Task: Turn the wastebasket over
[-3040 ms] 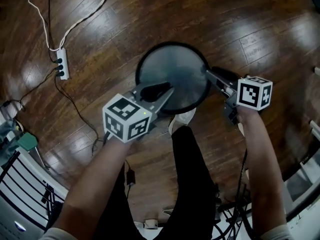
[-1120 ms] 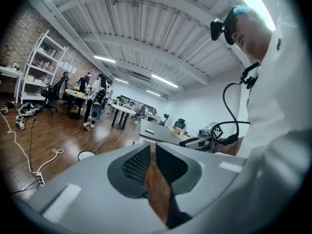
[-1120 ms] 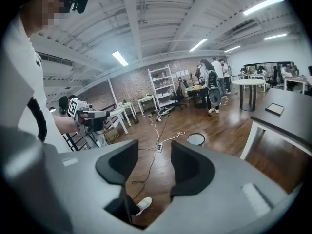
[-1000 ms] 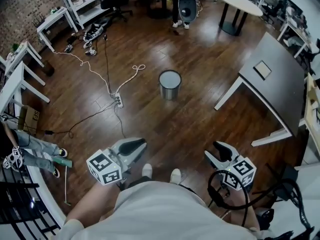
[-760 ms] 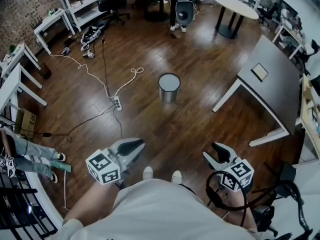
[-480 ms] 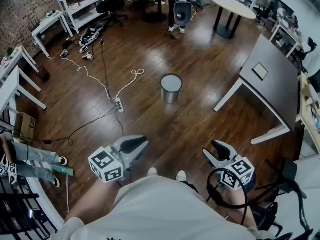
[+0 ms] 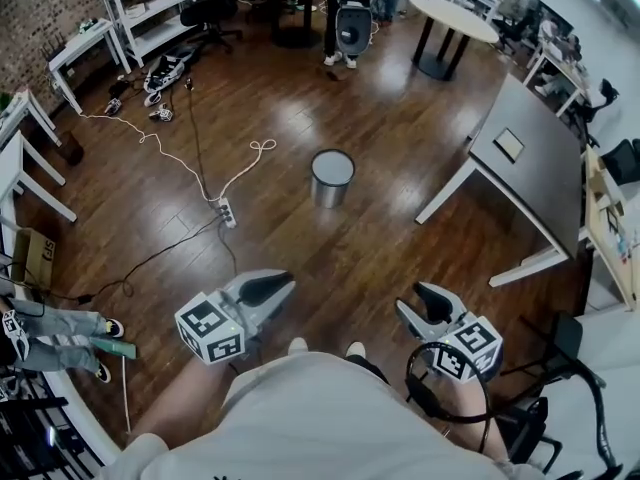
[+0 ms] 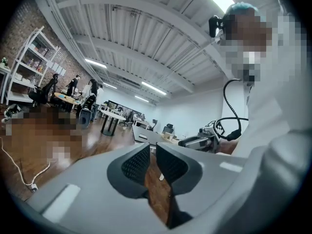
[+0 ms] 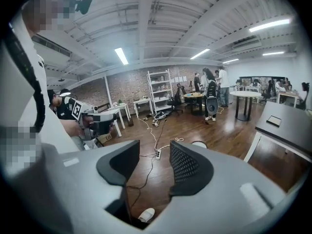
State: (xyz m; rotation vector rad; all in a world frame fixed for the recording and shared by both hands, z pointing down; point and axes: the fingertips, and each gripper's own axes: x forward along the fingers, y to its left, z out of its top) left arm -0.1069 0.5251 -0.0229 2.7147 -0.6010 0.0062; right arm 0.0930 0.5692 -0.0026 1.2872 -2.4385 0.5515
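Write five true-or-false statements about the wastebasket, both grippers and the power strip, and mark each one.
1. The wastebasket stands on the floor, apart from both grippers. True.
2. The left gripper is clamped on the wastebasket's rim. False: its jaws are shut on nothing, well short of the wastebasket.
3. The right gripper has its jaws apart. True; they have just been closing a little, with nothing between them.
4. The wastebasket lies on its side. False: it stands on end.
5. The power strip sits on the dark table. False: it lies on the floor, left of the wastebasket in the head view.
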